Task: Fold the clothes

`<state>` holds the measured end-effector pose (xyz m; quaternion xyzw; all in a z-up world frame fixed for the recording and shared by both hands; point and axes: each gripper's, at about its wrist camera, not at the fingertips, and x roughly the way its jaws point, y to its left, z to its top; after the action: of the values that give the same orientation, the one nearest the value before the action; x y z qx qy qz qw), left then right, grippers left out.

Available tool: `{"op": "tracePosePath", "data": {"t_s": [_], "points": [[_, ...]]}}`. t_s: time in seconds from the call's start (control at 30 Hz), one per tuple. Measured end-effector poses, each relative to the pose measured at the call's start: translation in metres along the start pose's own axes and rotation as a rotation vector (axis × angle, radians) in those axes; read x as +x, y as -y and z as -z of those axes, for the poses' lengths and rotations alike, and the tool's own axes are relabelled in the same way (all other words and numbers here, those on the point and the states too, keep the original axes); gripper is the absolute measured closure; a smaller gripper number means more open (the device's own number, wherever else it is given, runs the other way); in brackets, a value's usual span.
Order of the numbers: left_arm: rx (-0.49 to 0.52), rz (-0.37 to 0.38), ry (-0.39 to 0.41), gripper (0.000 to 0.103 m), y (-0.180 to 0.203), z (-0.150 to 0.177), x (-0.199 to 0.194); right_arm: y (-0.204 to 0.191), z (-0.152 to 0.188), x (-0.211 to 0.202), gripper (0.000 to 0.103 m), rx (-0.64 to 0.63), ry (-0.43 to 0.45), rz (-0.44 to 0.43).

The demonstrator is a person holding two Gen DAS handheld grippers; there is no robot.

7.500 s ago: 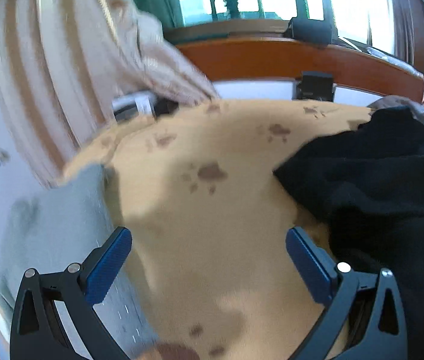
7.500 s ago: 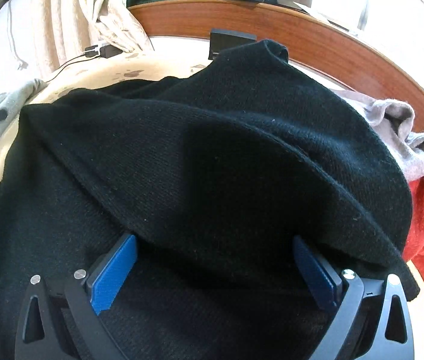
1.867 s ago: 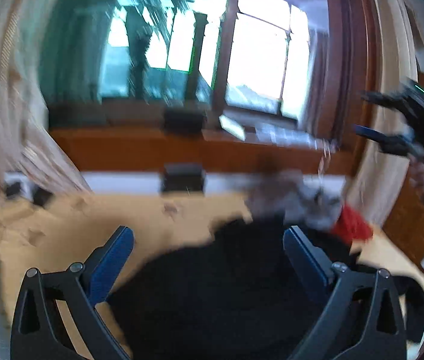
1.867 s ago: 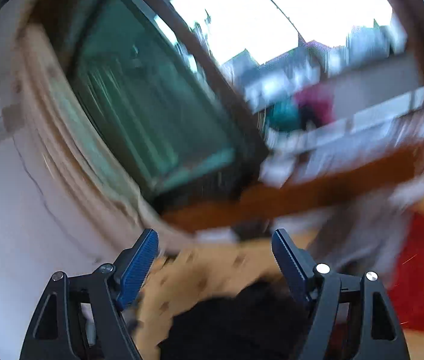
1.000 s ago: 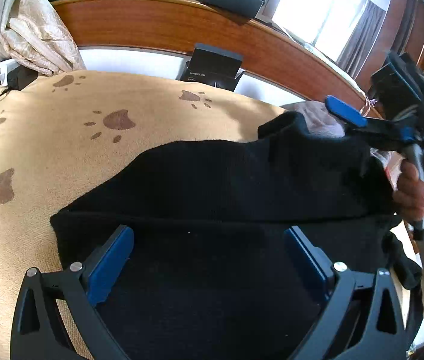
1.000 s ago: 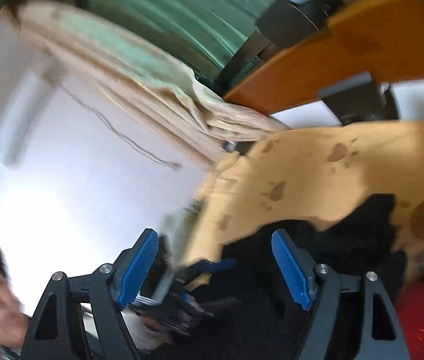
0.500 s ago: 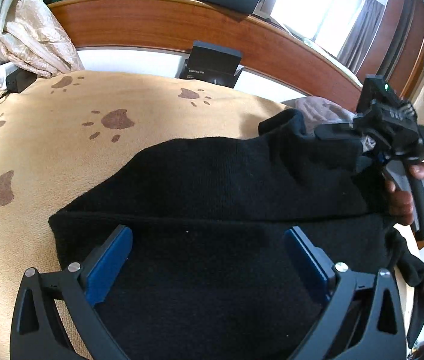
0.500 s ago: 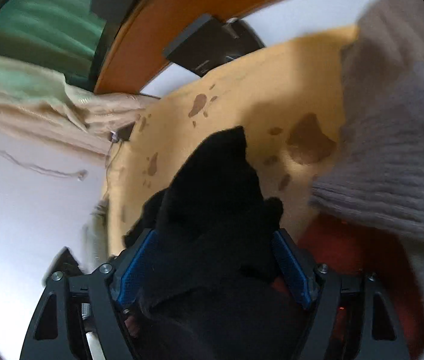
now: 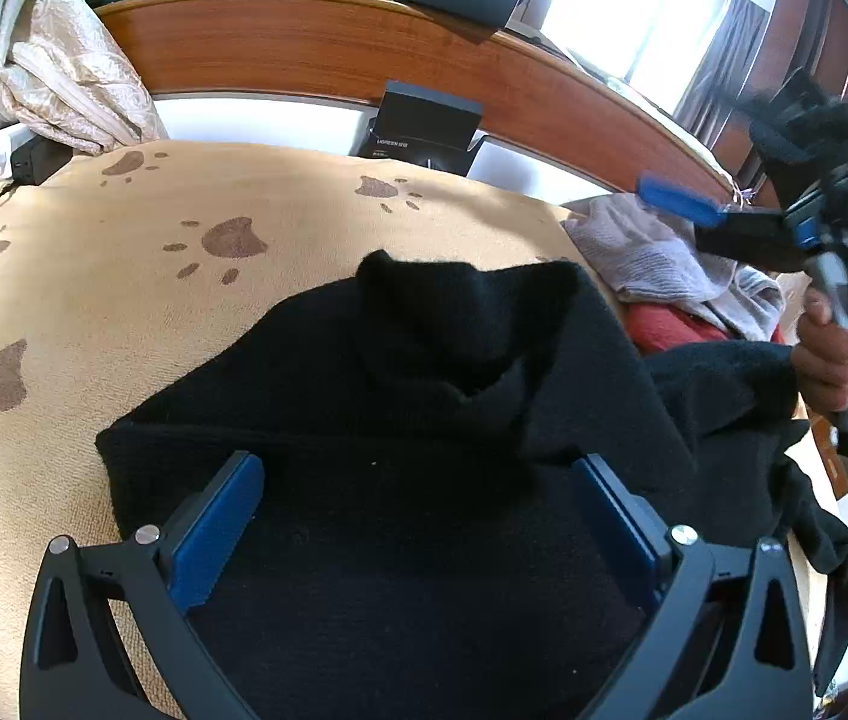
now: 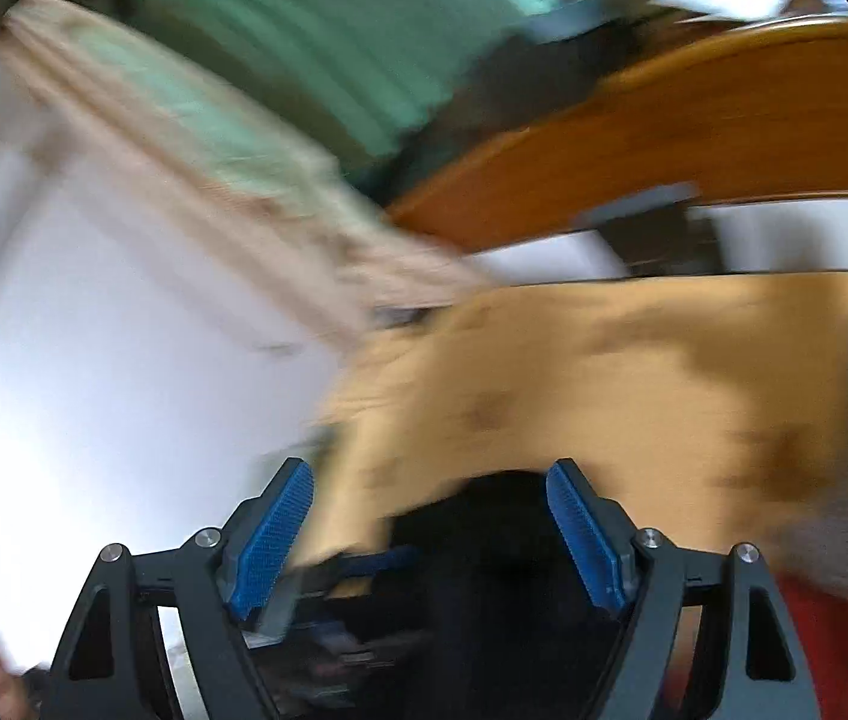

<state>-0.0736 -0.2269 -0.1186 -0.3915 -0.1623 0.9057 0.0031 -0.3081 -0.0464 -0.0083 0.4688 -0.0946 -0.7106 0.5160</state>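
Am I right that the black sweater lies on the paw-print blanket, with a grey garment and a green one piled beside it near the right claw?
Not quite: the garment under the grey garment is red, not green. The rest holds: the black sweater lies on the paw-print blanket, and the pile sits near the right claw. The left wrist view shows it.

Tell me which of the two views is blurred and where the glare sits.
Right wrist view: heavy motion blur smears the curtain and headboard; only the right gripper stays sharp. Left wrist view: sharp on the black sweater and left gripper, with blown-out glare at the window; fisheye bends the headboard.
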Motion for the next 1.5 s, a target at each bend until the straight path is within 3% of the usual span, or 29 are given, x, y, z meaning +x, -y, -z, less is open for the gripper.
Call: {"op": "tracePosePath", "data": {"t_s": [0.13, 0.27, 0.33, 0.43, 0.47, 0.5, 0.57, 0.67, 0.77, 0.93, 1.03, 1.07, 1.13, 1.27, 1.43, 1.5], "points": [[0.000, -0.001, -0.001, 0.001, 0.000, -0.001, 0.000, 0.002, 0.019, 0.023, 0.021, 0.028, -0.117, 0.021], [-0.001, 0.002, -0.001, 0.001, 0.000, -0.001, 0.000, -0.023, 0.034, 0.038, 0.021, -0.025, -0.145, -0.036], [-0.002, 0.003, 0.000, 0.001, -0.001, -0.001, 0.000, -0.040, 0.040, 0.047, 0.021, -0.086, -0.173, -0.015], [-0.003, 0.004, 0.000, 0.001, -0.001, -0.001, 0.000, -0.058, 0.048, 0.072, 0.025, -0.190, -0.232, 0.103], [-0.003, 0.005, 0.000, 0.001, -0.001, -0.001, -0.001, -0.059, 0.051, 0.077, 0.037, -0.213, -0.252, 0.131], [-0.003, 0.005, 0.000, 0.001, -0.001, -0.001, -0.001, -0.056, 0.055, 0.084, 0.060, -0.220, -0.278, 0.171], [-0.004, 0.006, 0.000, 0.001, -0.001, -0.001, -0.001, -0.048, 0.059, 0.092, 0.090, -0.214, -0.310, 0.218], [-0.005, 0.007, 0.001, 0.001, -0.001, -0.001, -0.001, -0.043, 0.057, 0.089, 0.092, -0.220, -0.280, 0.249], [-0.003, 0.005, 0.000, 0.001, 0.000, -0.001, 0.000, -0.047, 0.036, 0.061, 0.093, -0.268, -0.153, 0.336], [-0.002, 0.003, -0.001, 0.001, 0.001, -0.001, 0.000, -0.042, -0.016, 0.003, 0.093, -0.372, 0.065, 0.675], [0.001, -0.002, -0.003, 0.001, 0.001, -0.001, 0.001, -0.033, -0.031, -0.007, 0.093, -0.426, 0.113, 0.846], [0.002, -0.004, -0.003, 0.001, 0.001, -0.001, 0.001, -0.031, -0.029, -0.003, 0.093, -0.453, 0.098, 0.867], [0.003, -0.005, -0.004, 0.001, 0.002, -0.001, 0.001, -0.029, -0.026, 0.008, 0.093, -0.479, 0.063, 0.885], [0.002, -0.004, -0.004, 0.001, 0.002, -0.001, 0.001, -0.029, -0.019, 0.022, 0.093, -0.474, 0.043, 0.835], [0.001, -0.004, -0.004, 0.001, 0.002, -0.001, 0.000, -0.016, -0.021, 0.018, 0.092, -0.313, 0.013, 0.709], [0.004, -0.009, -0.006, 0.001, 0.002, -0.001, 0.000, -0.003, -0.020, 0.022, 0.082, -0.242, -0.024, 0.715]]}}
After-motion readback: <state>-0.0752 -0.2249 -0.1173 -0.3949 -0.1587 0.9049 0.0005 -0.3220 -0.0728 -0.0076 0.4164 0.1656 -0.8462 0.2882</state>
